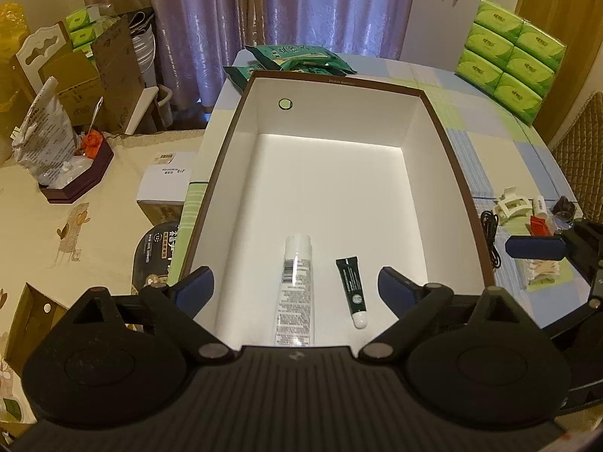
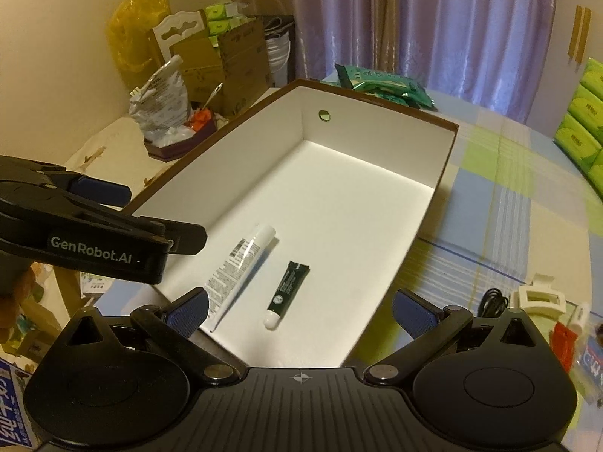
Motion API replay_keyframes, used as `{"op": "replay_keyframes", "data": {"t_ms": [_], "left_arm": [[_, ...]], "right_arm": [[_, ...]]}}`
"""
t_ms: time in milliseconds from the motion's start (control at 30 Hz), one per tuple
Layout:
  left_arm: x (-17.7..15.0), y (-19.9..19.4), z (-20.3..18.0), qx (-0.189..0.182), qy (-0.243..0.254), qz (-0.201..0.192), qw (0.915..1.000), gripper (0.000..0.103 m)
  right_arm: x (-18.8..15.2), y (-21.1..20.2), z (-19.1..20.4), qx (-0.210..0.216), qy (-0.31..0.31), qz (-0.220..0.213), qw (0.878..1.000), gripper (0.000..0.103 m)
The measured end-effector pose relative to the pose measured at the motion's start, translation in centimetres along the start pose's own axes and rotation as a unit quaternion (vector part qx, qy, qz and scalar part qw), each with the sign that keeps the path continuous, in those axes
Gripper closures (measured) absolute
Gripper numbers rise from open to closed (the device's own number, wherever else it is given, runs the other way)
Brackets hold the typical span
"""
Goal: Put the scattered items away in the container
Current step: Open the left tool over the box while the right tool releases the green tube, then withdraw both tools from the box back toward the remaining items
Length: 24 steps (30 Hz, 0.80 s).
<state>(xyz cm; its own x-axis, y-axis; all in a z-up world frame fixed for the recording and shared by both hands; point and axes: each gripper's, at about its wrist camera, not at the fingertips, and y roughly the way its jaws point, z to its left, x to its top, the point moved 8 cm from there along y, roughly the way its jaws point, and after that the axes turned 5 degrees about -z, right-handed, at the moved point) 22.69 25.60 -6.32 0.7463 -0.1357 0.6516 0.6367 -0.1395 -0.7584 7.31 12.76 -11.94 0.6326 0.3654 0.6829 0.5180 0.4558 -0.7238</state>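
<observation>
Hovering over the near end of the open cardboard box, my left hand-held gripper has its blue-padded fingers spread wide with nothing between them; my right hand-held gripper hangs beside it, just as spread and just as empty, its right finger out over the counter past the box's right wall. From the right wrist view I see the left tool's black body at the left edge, above the box's left rim; from the left wrist view one blue finger of the right tool shows at the far right.

Inside the box, on its white floor near my end, lie two items side by side but apart: a long white tube with printed text and a barcode, and to its right a small dark green tube with a white cap pointing toward me; the rest of the box floor is bare.

Still out on the checked cloth of the counter, right of the box, sit a white hair claw clip, a coiled black cable just beside the box wall, a small white tube, a red packet and a pack of cotton swabs; green wet-wipe packs lie beyond the box's far end, and a bundle of green tissue packs stands at the far right.
</observation>
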Motion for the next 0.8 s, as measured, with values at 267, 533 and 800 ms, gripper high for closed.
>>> {"op": "replay_keyframes", "data": {"t_ms": [267, 533, 800], "left_arm": [[-0.7, -1.4, -1.2, 0.007, -0.008, -0.004, 0.9999, 0.010], [-1.4, -2.4, -2.3, 0.019, -0.016, -0.005, 0.9997, 0.010], [-2.0, -3.4, -3.5, 0.036, -0.028, -0.005, 0.9990, 0.010]], "right_arm": [[-0.6, -1.6, -0.8, 0.007, -0.004, -0.006, 1.000, 0.002], [-1.3, -2.7, -1.8, 0.019, -0.009, -0.008, 1.000, 0.002], [-2.3, -3.7, -2.6, 0.038, -0.019, -0.008, 0.999, 0.002]]}}
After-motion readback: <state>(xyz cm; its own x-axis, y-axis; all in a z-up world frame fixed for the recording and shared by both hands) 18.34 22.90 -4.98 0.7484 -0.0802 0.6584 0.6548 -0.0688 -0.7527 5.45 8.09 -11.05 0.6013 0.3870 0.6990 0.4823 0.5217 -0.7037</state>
